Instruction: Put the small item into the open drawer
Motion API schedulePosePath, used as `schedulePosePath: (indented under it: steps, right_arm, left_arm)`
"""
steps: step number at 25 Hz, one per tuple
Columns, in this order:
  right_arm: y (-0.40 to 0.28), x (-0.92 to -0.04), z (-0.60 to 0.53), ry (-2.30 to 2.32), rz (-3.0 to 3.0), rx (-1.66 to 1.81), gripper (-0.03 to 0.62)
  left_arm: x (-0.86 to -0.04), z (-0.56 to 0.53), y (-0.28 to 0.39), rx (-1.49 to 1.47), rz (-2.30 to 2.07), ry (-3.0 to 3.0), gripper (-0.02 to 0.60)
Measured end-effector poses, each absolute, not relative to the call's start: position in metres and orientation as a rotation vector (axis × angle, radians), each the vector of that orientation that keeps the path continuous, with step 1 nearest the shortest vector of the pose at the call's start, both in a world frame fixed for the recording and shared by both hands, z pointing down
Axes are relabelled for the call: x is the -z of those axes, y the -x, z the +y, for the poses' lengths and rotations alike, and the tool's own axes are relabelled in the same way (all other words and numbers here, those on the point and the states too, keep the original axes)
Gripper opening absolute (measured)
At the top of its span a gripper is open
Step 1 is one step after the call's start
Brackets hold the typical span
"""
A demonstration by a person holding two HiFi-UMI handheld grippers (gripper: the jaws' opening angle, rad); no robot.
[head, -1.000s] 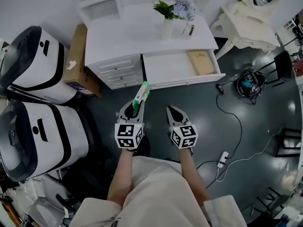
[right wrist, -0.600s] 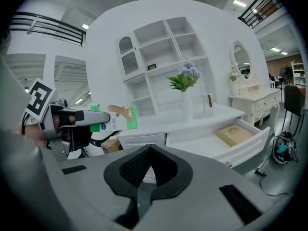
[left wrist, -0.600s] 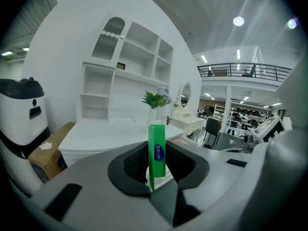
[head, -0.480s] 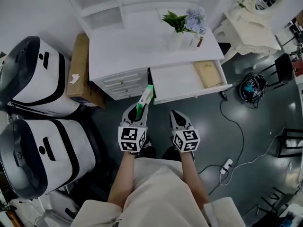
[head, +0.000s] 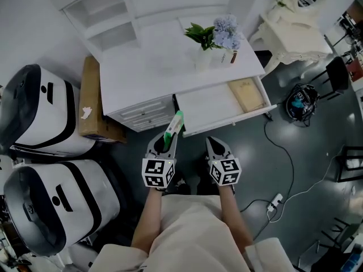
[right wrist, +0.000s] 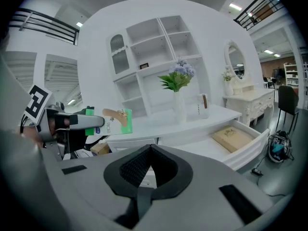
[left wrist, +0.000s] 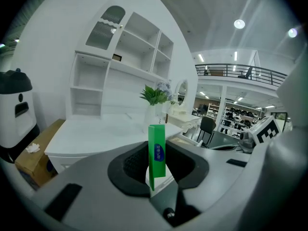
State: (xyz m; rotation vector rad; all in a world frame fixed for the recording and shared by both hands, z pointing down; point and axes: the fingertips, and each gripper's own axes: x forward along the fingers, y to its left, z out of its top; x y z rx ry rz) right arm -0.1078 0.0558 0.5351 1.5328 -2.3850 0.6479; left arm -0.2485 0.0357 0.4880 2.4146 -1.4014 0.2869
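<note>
My left gripper (head: 168, 139) is shut on a small green box (head: 173, 127), which sticks out forward past the jaws. In the left gripper view the green box (left wrist: 156, 155) stands upright on edge between the pads of the left gripper (left wrist: 155, 171). My right gripper (head: 214, 144) is beside it, shut with nothing in it. The open white drawer (head: 233, 123) lies just ahead and to the right, with a tan flat item (head: 245, 94) at its right end. From the right gripper (right wrist: 150, 163) I see the green box (right wrist: 113, 121) at left and the drawer (right wrist: 243, 150) at right.
The white desk (head: 159, 67) carries a vase of flowers (head: 212, 35). A cardboard box (head: 92, 101) and two big white-and-black machines (head: 34, 112) stand to the left. Cables, a power strip (head: 276, 200) and a black device (head: 300, 101) lie on the dark floor at right.
Both grippers have moved forward toward the desk, so the drawer front is now close ahead of them. The green box stays in the left gripper.
</note>
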Motion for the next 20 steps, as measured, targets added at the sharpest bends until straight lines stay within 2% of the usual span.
schedulePosePath:
  steps: [20]
  right_arm:
    - [0.0,-0.543,-0.118,-1.402,-2.423,-0.669,0.025]
  left_arm:
    - [-0.521,-0.12,0.135,-0.451,-1.345,-2.389,0.101]
